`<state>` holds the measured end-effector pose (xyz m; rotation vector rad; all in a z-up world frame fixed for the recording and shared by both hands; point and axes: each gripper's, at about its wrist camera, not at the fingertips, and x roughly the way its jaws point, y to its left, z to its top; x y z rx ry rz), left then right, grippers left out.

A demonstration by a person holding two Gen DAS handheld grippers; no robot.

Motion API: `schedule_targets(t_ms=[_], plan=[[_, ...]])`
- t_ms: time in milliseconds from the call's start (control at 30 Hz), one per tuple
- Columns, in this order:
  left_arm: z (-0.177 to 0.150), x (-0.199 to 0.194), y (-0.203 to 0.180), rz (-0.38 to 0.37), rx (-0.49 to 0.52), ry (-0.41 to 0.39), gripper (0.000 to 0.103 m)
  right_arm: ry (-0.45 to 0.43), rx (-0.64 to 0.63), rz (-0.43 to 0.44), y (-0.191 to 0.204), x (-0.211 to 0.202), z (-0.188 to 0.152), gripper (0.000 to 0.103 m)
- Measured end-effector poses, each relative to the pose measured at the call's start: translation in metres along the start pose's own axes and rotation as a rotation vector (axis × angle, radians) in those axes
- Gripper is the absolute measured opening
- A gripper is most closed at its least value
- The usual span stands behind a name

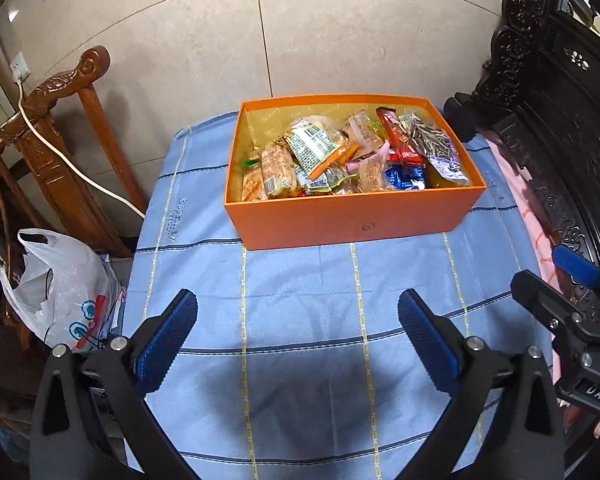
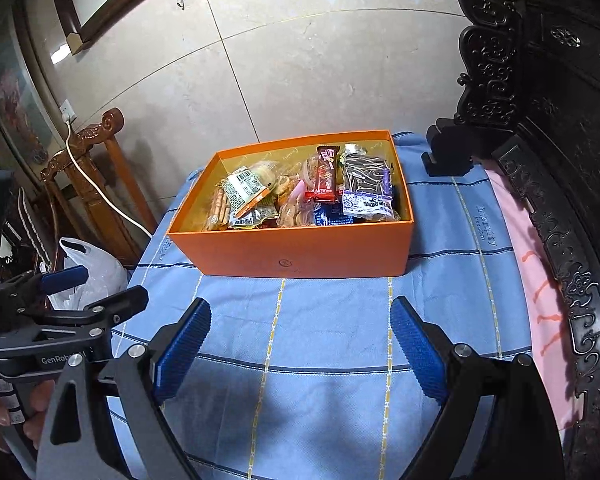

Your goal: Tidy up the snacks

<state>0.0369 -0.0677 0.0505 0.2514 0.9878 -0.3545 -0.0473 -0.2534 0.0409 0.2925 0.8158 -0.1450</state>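
An orange box [image 1: 352, 220] stands at the far end of the blue checked tablecloth [image 1: 300, 320]; it also shows in the right wrist view [image 2: 300, 258]. It holds several snack packets, among them a red bar [image 1: 400, 138], a bag of sunflower seeds [image 1: 440, 148] and a biscuit pack [image 1: 276, 170]. My left gripper [image 1: 298, 300] is open and empty, over bare cloth in front of the box. My right gripper [image 2: 300, 308] is open and empty, also short of the box. Each gripper shows at the edge of the other's view.
A carved wooden chair [image 1: 60, 120] with a white cable stands left of the table. A white plastic bag [image 1: 60, 288] sits beside it. Dark carved furniture [image 1: 560, 120] and a pink cloth [image 2: 540, 280] line the right side. A tiled wall is behind.
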Motion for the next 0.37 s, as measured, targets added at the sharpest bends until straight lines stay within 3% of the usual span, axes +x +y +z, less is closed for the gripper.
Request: schedule_targets(t_ms=[367], plan=[[-0.0021,-0.0025,-0.0045,0.017,0.015,0.010,0.098,0.006,-0.004,-0.009,-0.0045,-0.0006,-0.0014,0.092]])
